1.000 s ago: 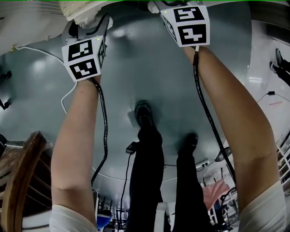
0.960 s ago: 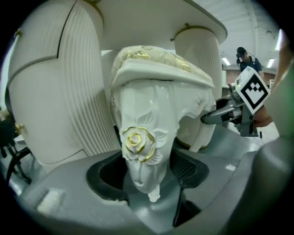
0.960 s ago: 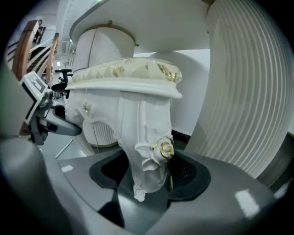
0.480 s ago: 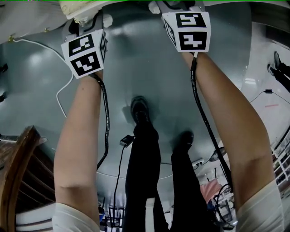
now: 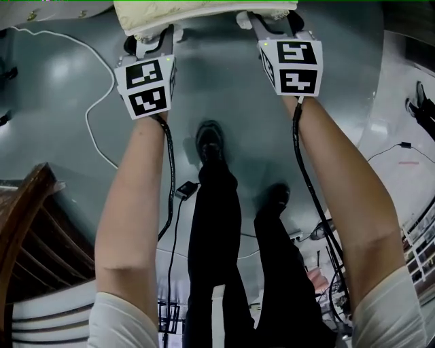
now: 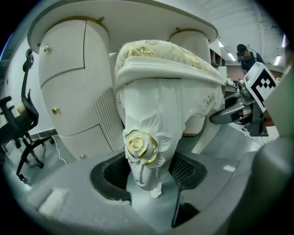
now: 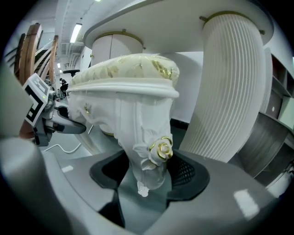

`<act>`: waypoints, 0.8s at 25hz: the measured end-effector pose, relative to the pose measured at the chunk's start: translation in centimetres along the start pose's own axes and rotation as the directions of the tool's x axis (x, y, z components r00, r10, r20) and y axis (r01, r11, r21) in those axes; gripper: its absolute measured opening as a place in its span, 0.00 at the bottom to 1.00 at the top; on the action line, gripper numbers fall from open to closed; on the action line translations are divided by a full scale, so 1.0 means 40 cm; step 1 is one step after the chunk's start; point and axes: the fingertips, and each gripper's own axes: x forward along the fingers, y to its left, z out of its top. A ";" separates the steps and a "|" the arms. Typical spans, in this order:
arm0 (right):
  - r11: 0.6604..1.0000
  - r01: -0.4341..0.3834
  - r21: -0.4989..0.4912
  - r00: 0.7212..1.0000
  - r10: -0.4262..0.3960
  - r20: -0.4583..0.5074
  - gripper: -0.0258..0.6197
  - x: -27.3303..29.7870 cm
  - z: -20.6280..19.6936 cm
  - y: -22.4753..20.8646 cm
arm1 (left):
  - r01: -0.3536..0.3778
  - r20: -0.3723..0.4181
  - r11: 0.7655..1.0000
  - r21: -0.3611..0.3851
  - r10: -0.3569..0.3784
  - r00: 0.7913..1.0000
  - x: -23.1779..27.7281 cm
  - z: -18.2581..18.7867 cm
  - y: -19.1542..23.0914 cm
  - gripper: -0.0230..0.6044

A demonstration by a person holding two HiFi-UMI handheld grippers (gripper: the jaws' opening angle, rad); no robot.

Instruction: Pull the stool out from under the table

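Observation:
The white stool (image 5: 204, 13), with a cream and gold cushion, shows at the top of the head view. My left gripper (image 5: 153, 37) grips its carved front left leg (image 6: 147, 151), whose gold rose sits between the pads, and my left gripper (image 6: 149, 176) has just been closing on it. My right gripper (image 5: 272, 24) has just closed on the front right leg (image 7: 149, 151), which fills the gap of my right gripper (image 7: 149, 176). The white table top (image 6: 138, 18) hangs over the cushion (image 7: 128, 69).
Ribbed white pedestals (image 7: 229, 87) and a drawer unit (image 6: 78, 92) flank the stool. A white cable (image 5: 95, 115) runs over the grey floor at left. A wooden chair (image 5: 27, 224) stands at the lower left. The person's shoes (image 5: 211, 143) are behind the grippers. An office chair (image 6: 18, 128) stands left.
Both grippers have drawn back toward the person with the stool, and more of its cushion shows at the top of the head view. The person's feet have stepped back.

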 end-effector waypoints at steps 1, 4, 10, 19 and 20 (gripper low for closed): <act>1.000 -0.006 -0.003 1.000 0.006 -0.006 0.43 -0.022 -0.018 0.007 | -0.001 -0.006 1.000 -0.003 0.001 1.000 -0.021 -0.016 -0.017 0.42; 1.000 -0.026 -0.009 0.999 0.026 -0.019 0.43 -0.091 -0.067 0.036 | 0.000 -0.018 1.000 -0.009 0.000 1.000 -0.087 -0.069 -0.065 0.43; 0.998 -0.065 -0.020 0.997 0.064 -0.038 0.43 -0.193 -0.144 0.102 | -0.005 -0.045 1.000 -0.017 0.004 0.999 -0.194 -0.156 -0.115 0.43; 0.987 -0.153 -0.052 0.986 0.149 -0.075 0.42 -0.371 -0.278 0.157 | -0.023 -0.075 0.999 -0.042 0.020 0.997 -0.361 -0.273 -0.244 0.42; 0.986 -0.159 -0.053 0.985 0.155 -0.077 0.42 -0.392 -0.293 0.161 | -0.024 -0.081 0.999 -0.043 0.020 0.996 -0.379 -0.284 -0.261 0.43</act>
